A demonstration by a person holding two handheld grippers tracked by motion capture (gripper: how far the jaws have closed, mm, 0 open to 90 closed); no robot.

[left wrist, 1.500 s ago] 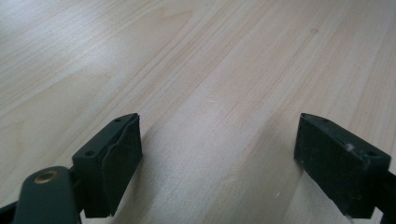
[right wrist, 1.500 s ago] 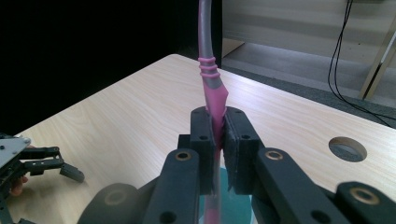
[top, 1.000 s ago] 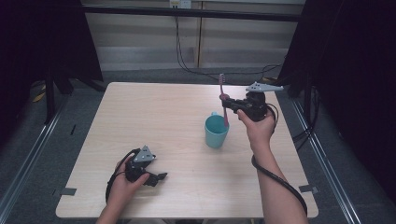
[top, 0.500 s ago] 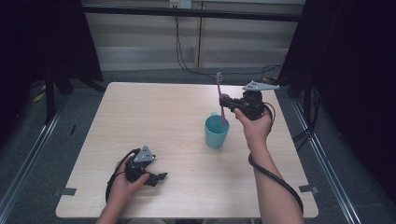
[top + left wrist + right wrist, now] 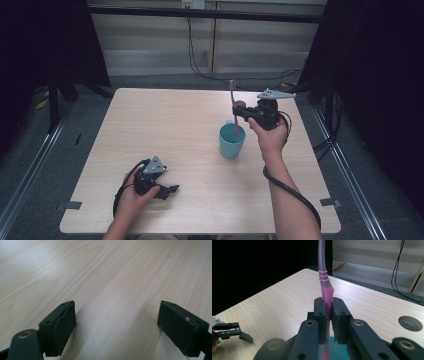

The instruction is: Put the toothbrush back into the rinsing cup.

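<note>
- Clearly, the right gripper (image 5: 243,112) had its jaws clamped on the handle of a pink toothbrush (image 5: 325,287), held upright with its lower end inside the teal cup (image 5: 232,142).
- That cup stood on the wooden table (image 5: 170,125), right of centre, just below the gripper.
- Meanwhile, the left gripper (image 5: 170,190) rested on the table near the front left edge, well apart from the cup, jaws spread wide with only bare wood between them.
</note>
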